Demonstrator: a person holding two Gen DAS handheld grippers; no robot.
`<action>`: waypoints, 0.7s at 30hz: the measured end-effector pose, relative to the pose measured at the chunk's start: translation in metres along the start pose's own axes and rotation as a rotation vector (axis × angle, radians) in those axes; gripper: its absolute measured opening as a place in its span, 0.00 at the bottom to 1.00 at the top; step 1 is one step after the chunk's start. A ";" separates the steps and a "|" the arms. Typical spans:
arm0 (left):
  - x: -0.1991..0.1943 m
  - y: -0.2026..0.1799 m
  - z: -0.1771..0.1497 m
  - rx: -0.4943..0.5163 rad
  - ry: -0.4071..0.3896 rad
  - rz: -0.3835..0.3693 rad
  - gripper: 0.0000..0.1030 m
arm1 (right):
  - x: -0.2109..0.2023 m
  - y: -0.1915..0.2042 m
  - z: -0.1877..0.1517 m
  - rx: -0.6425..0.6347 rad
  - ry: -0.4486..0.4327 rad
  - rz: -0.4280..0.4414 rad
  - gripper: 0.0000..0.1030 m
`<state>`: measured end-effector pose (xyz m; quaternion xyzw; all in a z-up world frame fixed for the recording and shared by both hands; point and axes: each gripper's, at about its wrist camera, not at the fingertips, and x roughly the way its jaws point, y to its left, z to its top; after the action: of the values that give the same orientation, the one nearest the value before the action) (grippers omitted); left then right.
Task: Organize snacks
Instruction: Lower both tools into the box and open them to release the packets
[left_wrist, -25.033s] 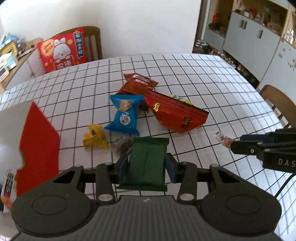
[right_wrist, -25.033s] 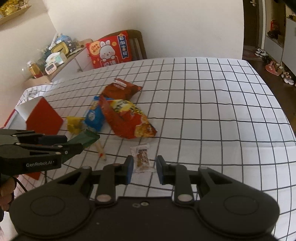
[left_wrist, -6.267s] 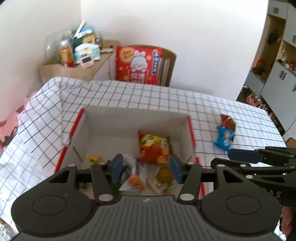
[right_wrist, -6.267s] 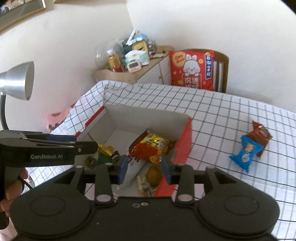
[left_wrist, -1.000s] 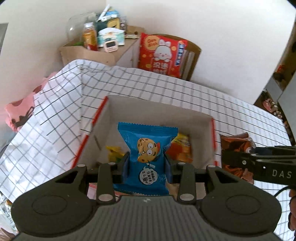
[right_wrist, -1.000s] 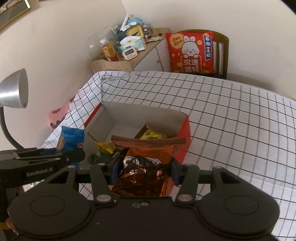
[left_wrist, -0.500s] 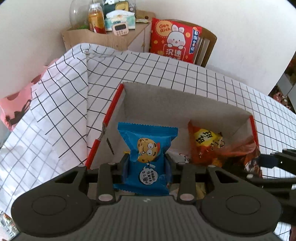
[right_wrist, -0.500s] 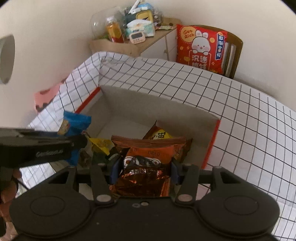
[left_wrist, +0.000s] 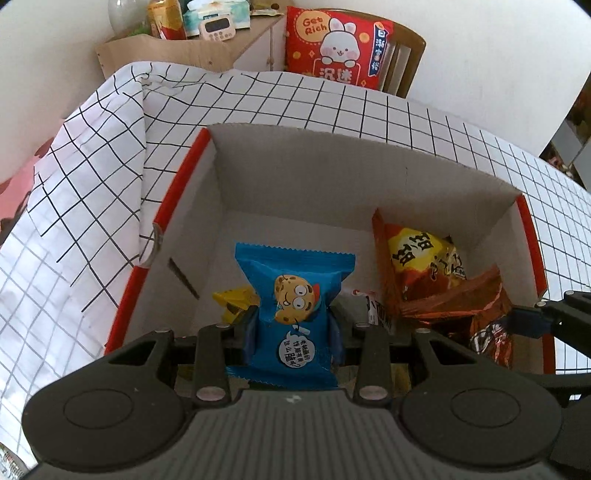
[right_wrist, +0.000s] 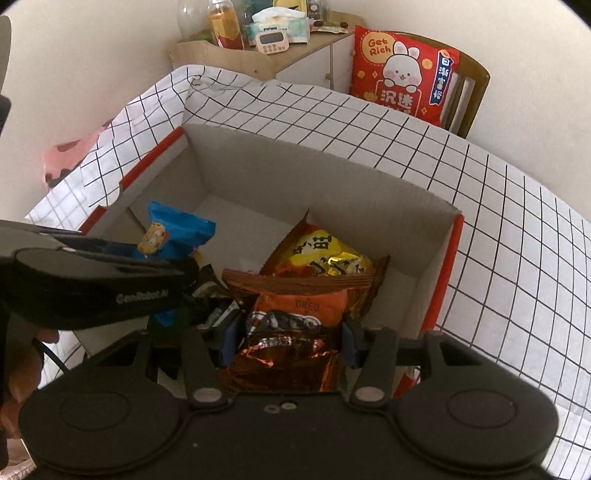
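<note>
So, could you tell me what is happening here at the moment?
A person is sorting snacks into a cardboard box on a checked tablecloth, with a gripper in each hand. The left gripper is shut on a blue cookie packet and the right gripper on an orange Oreo packet. Both hang over the open box, which already holds an orange chip bag and a yellow candy.

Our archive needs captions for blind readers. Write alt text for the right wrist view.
The right gripper clamps an orange cookie packet above an open cardboard box on a checked tablecloth. Beside it, the left gripper holds a blue snack packet.
</note>
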<state>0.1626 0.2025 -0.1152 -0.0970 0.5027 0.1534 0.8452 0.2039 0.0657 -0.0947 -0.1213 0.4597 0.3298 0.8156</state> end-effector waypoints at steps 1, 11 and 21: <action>0.001 -0.001 -0.001 0.005 0.001 0.003 0.36 | 0.002 0.000 -0.001 0.000 0.005 -0.001 0.50; 0.005 -0.005 -0.004 0.008 0.009 0.019 0.41 | 0.008 -0.002 -0.008 0.016 0.014 -0.011 0.58; -0.017 0.000 -0.008 -0.010 -0.050 0.003 0.53 | -0.013 -0.005 -0.013 0.036 -0.043 0.000 0.72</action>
<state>0.1482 0.1973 -0.1037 -0.0967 0.4805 0.1595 0.8569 0.1934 0.0500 -0.0912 -0.0996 0.4480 0.3241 0.8272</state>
